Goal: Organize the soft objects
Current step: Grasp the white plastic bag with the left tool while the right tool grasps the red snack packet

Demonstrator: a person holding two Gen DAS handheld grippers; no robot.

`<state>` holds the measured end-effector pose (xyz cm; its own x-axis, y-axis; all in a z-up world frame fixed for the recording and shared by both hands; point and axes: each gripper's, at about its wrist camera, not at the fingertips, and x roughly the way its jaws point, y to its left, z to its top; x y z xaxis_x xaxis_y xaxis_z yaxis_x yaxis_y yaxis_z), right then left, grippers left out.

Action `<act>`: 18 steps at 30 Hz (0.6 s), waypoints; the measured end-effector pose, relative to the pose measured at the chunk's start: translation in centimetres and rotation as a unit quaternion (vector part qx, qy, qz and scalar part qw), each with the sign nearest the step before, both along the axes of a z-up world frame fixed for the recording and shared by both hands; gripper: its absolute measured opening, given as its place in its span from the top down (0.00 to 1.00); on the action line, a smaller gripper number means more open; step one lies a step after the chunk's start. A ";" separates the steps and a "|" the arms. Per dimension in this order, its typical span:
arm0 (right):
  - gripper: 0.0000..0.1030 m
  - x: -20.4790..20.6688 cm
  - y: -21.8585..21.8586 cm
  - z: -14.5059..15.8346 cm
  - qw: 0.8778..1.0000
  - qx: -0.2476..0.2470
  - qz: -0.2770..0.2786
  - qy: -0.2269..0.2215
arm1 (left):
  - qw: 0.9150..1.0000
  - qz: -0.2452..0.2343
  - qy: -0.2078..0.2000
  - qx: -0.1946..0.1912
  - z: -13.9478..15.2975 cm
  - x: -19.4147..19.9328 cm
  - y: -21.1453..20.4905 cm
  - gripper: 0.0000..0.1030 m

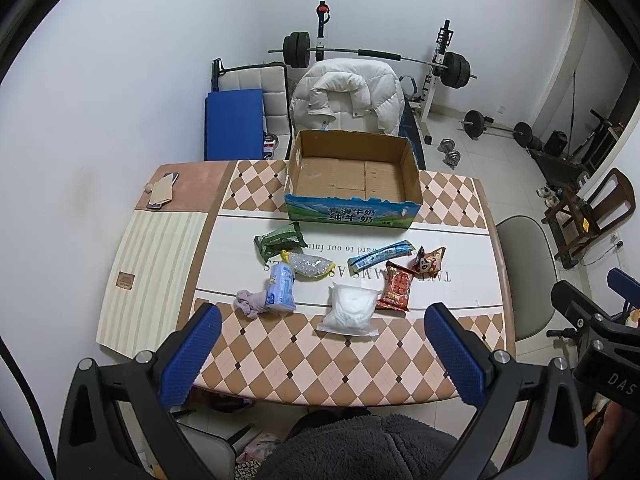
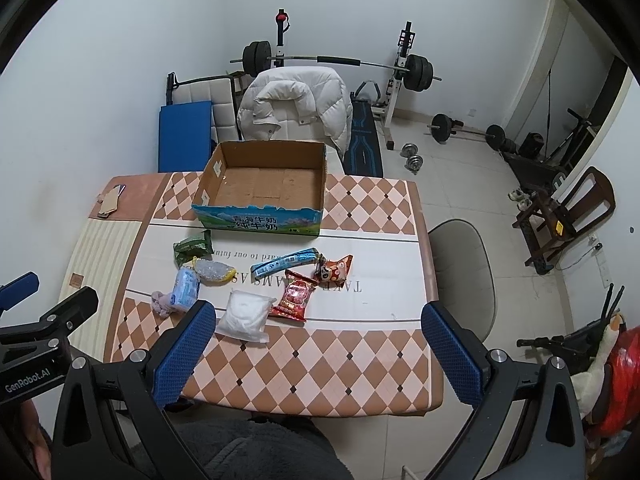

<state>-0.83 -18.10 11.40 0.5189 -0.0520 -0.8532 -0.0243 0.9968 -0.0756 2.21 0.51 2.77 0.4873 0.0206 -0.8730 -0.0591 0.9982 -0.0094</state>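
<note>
the table (image 1: 440, 200) with its checked cloth fills the middle of both views, and at its far edge sits an open cardboard box (image 1: 354, 178), its blue printed side facing the camera and nothing visible inside. both grippers hang above the near edge of the table: the left gripper (image 1: 322, 354) has its blue-padded fingers spread wide with nothing between them, and the right gripper (image 2: 318, 354) is likewise spread wide and holds nothing. between the box and the grippers the soft things lie scattered on the cloth. nearest is a white pouch (image 1: 352, 314), with a red snack bag (image 1: 396, 286) touching its right side. left of them a pale blue packet (image 1: 282, 286) rests against a crumpled pinkish cloth (image 1: 250, 302). just behind the packet lies a clear bead-filled pouch (image 1: 308, 264) with yellow trim, and behind that a green packet (image 1: 280, 240). to the right, a long blue strip packet (image 1: 380, 256) lies slanted, with a small cartoon snack bag (image 1: 430, 260) near its end.
</note>
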 end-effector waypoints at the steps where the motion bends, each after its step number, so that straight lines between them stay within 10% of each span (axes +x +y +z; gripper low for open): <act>1: 0.00 0.1 0.0 0.1 1.000 0.001 0.001 0.001 | 1.000 0.002 0.003 -0.001 0.0 0.1 0.0 0.00; 9: 0.00 1.5 -0.3 -2.5 1.000 0.008 -0.001 0.027 | 0.999 0.025 0.043 0.010 -5.7 1.6 2.0 0.00; 18: 0.00 8.5 -2.3 -16.4 0.989 0.048 -0.030 0.134 | 0.987 -0.034 0.155 0.019 -21.1 8.9 0.6 0.00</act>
<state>7.66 -20.42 -4.99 0.2710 0.0116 -0.9625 0.0280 0.9994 0.0199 11.12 1.09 -18.36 0.1979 0.0336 -0.9796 0.0138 0.9992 0.0371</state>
